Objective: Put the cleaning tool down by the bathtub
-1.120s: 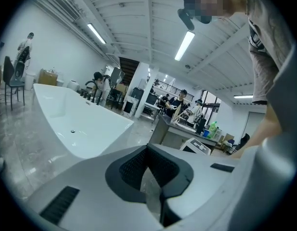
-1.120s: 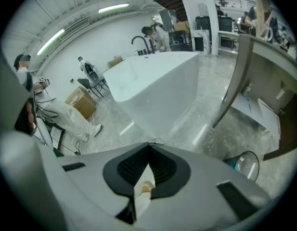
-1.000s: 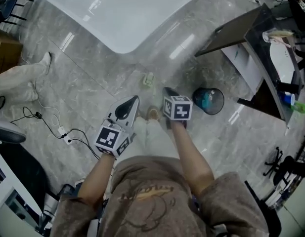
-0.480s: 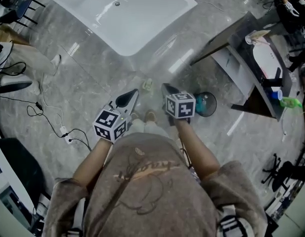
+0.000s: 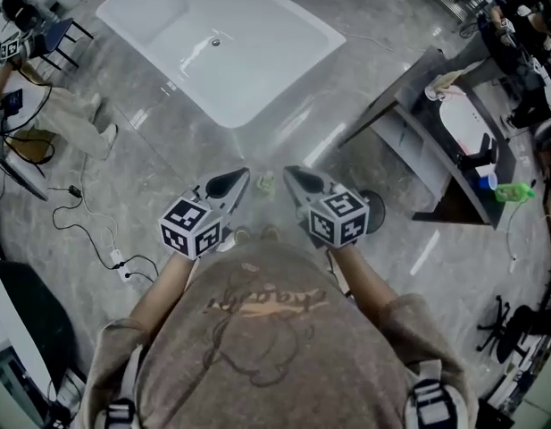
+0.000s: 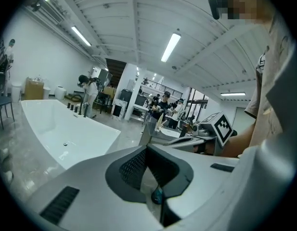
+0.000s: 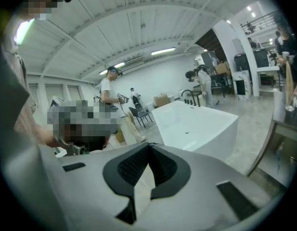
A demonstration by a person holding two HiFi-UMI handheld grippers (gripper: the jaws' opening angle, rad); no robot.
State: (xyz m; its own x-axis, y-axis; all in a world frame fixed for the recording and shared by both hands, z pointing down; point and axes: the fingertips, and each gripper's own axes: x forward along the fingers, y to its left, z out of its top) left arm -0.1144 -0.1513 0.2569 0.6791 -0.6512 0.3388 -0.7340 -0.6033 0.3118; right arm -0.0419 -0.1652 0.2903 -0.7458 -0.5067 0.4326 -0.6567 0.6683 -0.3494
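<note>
Rising with you, both tongs have lifted clear: left tongs [image 5: 239, 179] and right tongs [image 5: 293, 175] are clenched empty because the cleaning tool [image 5: 266, 182] already lies on the floor [image 5: 168, 150] near the bathtub [image 5: 257, 92], below their tips.

Head camera: on my head, looking steeply down past my shoulders at the floor [image 5: 150, 164]. Camera on my left gripper [image 5: 232, 182]: low, near-level along its jaws. Camera on my right gripper [image 5: 295, 177]: likewise. Shared by all three: the bathtub [image 5: 221, 47] ahead.
</note>
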